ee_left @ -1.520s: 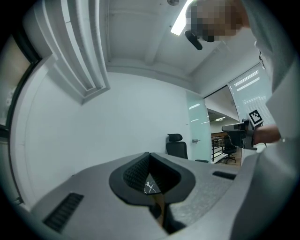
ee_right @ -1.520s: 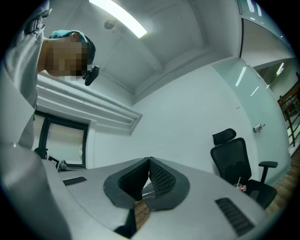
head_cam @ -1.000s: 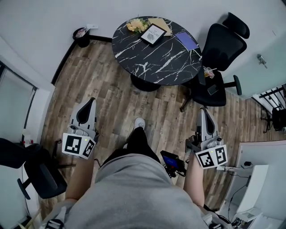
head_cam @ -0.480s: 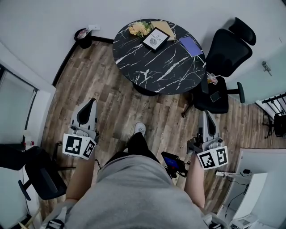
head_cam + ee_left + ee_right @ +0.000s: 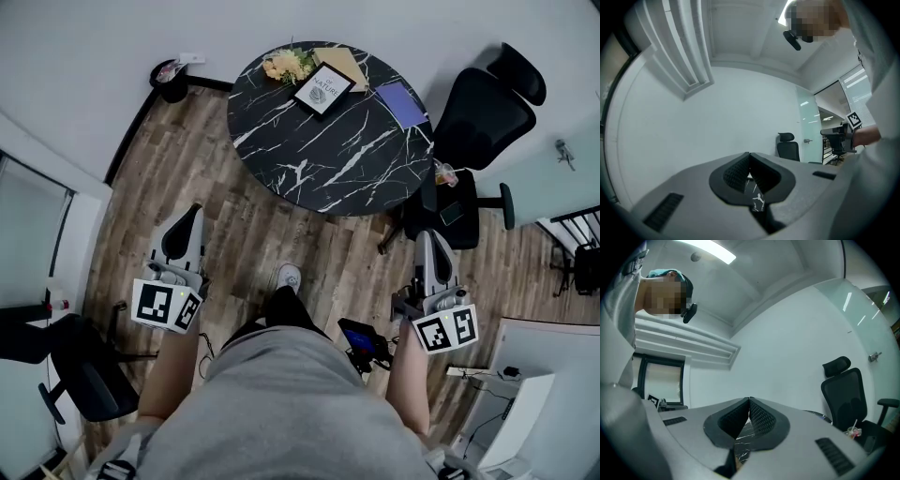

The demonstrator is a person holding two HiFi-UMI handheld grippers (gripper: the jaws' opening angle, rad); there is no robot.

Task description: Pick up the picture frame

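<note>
At the top of the head view, the picture frame (image 5: 323, 89) is lying on the far side of the round marble table (image 5: 319, 155), just beside the yellow flowers (image 5: 286, 66). It is well apart from both grippers. The left gripper (image 5: 192, 213) and the right gripper (image 5: 424, 236) are pointing level toward the table, over the wooden floor.

Along the left gripper view, the left gripper (image 5: 749, 157) is showing its jaws clenched, with tips touching and nothing between them; only a strip of the table is showing below.

Along the right gripper view, the right gripper (image 5: 749, 402) is clenched and empty too, with the black chair (image 5: 846, 394) at its side.

I judge the person is approaching. To do it well, one gripper should be opening before it is reaching the frame, then taking it by one edge without pushing the flowers.
</note>
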